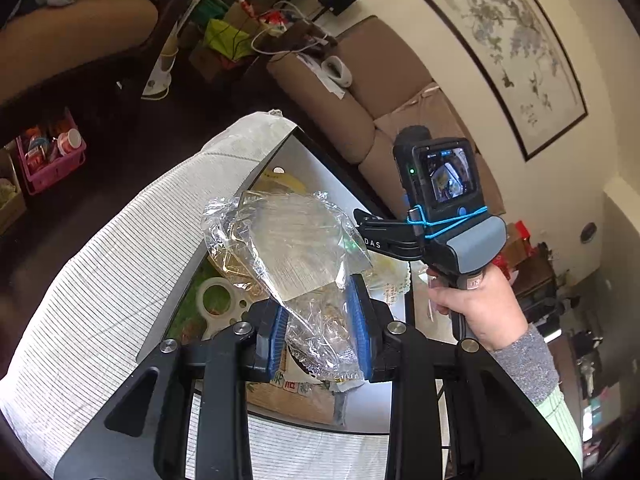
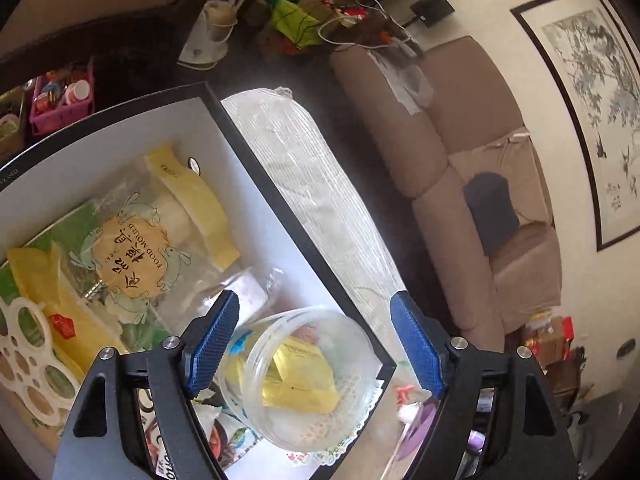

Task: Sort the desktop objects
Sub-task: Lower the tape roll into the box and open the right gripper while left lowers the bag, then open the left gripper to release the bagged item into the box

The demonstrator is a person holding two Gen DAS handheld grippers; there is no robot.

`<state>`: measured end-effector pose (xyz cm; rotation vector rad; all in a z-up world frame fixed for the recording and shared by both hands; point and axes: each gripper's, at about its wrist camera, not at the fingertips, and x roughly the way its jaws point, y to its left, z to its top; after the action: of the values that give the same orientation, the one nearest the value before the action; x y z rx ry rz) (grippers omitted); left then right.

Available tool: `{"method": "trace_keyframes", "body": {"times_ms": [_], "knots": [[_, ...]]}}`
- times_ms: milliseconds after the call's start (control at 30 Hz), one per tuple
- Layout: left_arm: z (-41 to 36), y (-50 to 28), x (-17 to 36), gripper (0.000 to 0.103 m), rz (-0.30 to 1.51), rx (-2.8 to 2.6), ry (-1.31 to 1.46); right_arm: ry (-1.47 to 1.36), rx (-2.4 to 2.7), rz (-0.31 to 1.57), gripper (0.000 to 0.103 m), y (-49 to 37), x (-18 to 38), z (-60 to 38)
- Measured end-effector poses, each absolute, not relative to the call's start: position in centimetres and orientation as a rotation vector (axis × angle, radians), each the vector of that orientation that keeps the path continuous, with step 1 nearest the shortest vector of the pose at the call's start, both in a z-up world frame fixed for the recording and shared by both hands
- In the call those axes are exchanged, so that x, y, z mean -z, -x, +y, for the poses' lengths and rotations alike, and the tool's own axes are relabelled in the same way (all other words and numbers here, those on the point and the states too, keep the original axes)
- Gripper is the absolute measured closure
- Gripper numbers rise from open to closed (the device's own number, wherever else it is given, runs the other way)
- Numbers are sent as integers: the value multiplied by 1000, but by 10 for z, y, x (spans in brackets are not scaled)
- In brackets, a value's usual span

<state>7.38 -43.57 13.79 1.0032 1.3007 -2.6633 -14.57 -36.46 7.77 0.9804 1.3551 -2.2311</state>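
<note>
Our left claw (image 1: 320,328) grips a crinkled clear wrapper (image 1: 288,240); our right claw (image 2: 316,344) hangs open above a clear plastic tub (image 2: 308,376).

Left claw (image 1: 320,320) clamped shut; right claw (image 2: 316,344) spread wide, empty.

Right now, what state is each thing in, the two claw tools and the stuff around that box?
Left gripper: shut on the clear plastic bag, held up off the box.
Right gripper: open, nothing between its pads.
Clear plastic cup: lying tilted in the box, mouth toward the camera, yellow packet inside.
Black-edged box: open, no lid on.
Food mould packet: lying flat, sealed.
</note>
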Motion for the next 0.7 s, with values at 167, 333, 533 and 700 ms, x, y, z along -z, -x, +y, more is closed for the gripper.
{"method": "trace_keyframes", "body": {"times_ms": [167, 333, 533, 700], "knots": [[-425, -59, -134, 76, 1345, 2684, -1052, -1055, 2272, 1049, 23, 132, -94, -343], [-411, -25, -125, 76, 1314, 2680, -1169, -1097, 2247, 698, 22, 98, -128, -298], [-396, 65, -132, 76, 857, 2698, -1323, -1030, 2255, 567, 21, 54, -164, -244], [-381, 137, -116, 76, 563, 2641, -1424, -1004, 2265, 514, 21, 46, -169, -212]]}}
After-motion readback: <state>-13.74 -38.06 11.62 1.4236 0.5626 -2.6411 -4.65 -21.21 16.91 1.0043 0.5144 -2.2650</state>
